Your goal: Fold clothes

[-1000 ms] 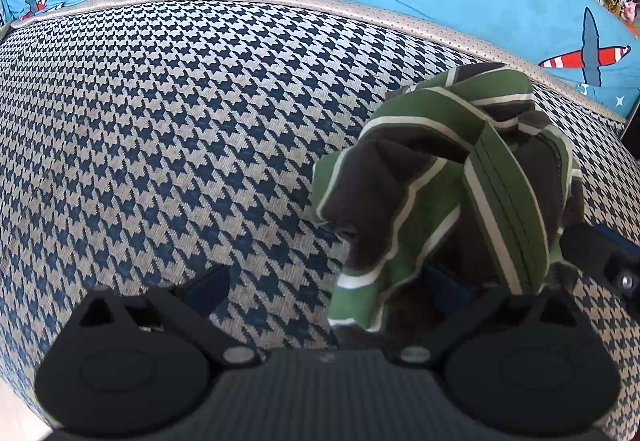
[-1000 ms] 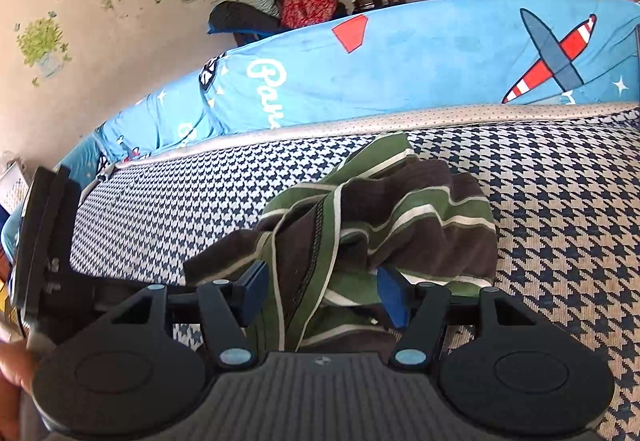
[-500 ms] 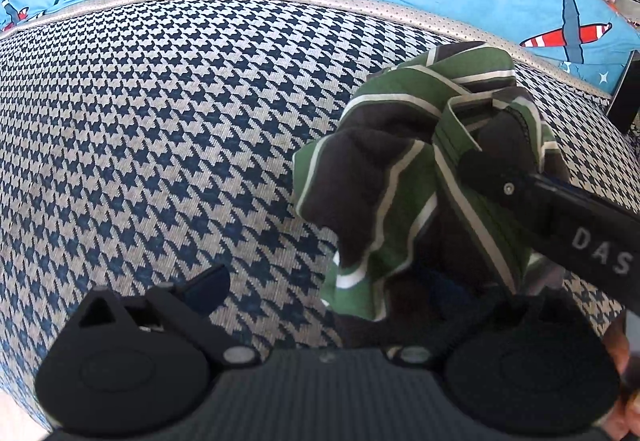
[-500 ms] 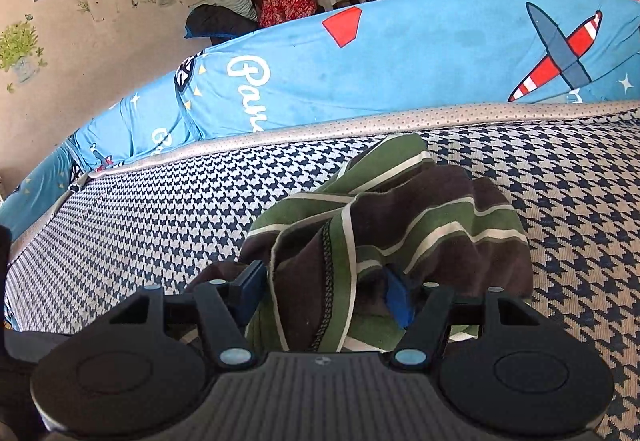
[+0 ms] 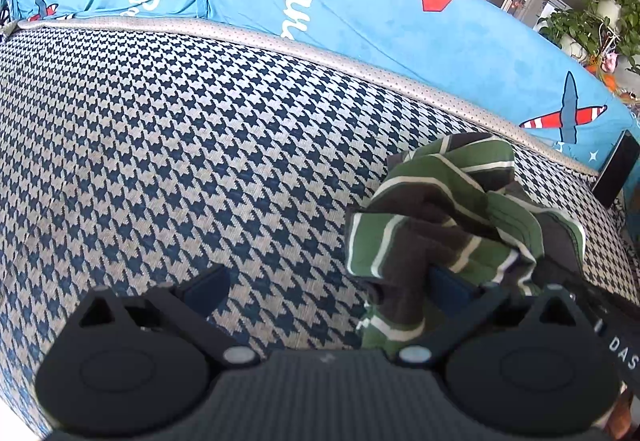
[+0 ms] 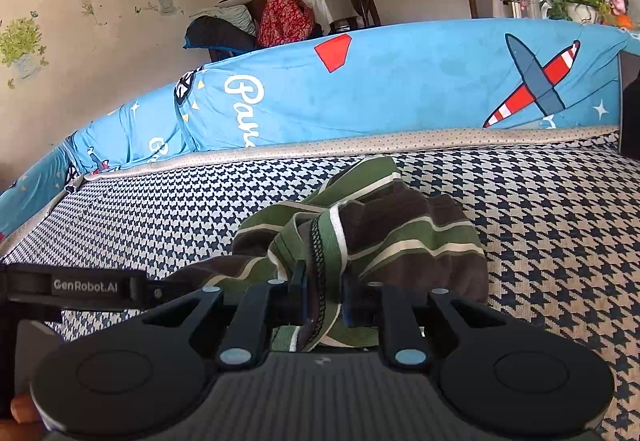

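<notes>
— What has your right gripper (image 6: 324,301) got?

— Its two blue-padded fingers (image 6: 299,291) are drawn in close on a hemmed fold of the crumpled green, brown and cream striped knit garment (image 6: 384,229). The dark zigzag stitching of the hem runs straight down between the pads, and a strip of cloth hangs below them toward the gripper body.

— And your left gripper (image 5: 332,281)?

— Spread wide. Its left finger (image 5: 208,283) stands over bare upholstery with nothing against it. Its right finger (image 5: 448,281) is partly buried under a drooping flap of the same striped garment (image 5: 444,217); the cloth drapes over it, but nothing is pinched.

— Where does the garment lie?

— Bunched in a heap on the navy-and-beige houndstooth sofa seat (image 5: 180,161), on the right side of your left view and centred in your right one, close in front of both tools.

— What lies beyond it?

— A beige perforated piping edge (image 6: 400,141) borders the seat, and behind it rises the bright blue backrest cover (image 6: 400,89) printed with a red-striped aeroplane, a red shape and white script. Your two tools sit just beside each other: the left one's black bar lettered "GenRobot.AI" (image 6: 86,286) shows at the left edge of your right view.
</notes>
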`<action>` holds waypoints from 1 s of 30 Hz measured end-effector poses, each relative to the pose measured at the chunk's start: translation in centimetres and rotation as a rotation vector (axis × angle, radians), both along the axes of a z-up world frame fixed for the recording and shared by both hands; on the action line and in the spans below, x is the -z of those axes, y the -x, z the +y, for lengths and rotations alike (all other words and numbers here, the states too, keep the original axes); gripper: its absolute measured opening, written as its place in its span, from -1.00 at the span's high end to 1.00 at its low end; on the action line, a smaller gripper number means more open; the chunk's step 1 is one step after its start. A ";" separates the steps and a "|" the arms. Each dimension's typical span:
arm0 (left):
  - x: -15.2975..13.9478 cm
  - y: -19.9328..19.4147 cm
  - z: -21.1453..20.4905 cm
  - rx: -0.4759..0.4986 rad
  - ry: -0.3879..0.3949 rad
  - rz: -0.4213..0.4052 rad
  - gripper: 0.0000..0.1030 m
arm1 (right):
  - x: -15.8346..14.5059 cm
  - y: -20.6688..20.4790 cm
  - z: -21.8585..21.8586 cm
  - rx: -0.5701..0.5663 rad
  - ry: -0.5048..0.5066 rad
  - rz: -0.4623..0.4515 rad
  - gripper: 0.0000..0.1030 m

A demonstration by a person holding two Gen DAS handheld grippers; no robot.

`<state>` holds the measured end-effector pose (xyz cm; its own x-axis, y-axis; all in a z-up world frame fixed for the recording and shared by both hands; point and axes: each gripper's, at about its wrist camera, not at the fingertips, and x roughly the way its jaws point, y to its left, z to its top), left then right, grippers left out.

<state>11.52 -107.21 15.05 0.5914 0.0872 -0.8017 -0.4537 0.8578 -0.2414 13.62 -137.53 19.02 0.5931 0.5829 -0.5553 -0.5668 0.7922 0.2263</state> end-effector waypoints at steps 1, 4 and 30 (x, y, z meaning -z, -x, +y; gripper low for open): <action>0.0 0.1 -0.1 0.005 0.004 -0.002 -1.00 | -0.1 0.2 -0.3 0.002 0.003 -0.006 0.69; 0.1 0.9 -0.4 0.034 -0.006 -0.006 -1.00 | -0.5 0.6 -1.3 0.017 0.010 -0.024 0.71; 1.5 16.2 -15.1 0.249 -0.108 0.026 -1.00 | -0.7 1.1 -13.9 0.243 0.073 0.020 0.76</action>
<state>-4.69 -122.32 13.50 0.5850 0.0271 -0.8106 -0.2304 0.9638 -0.1341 12.57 -151.43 19.74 0.6992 0.3831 -0.6037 -0.3540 0.9191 0.1732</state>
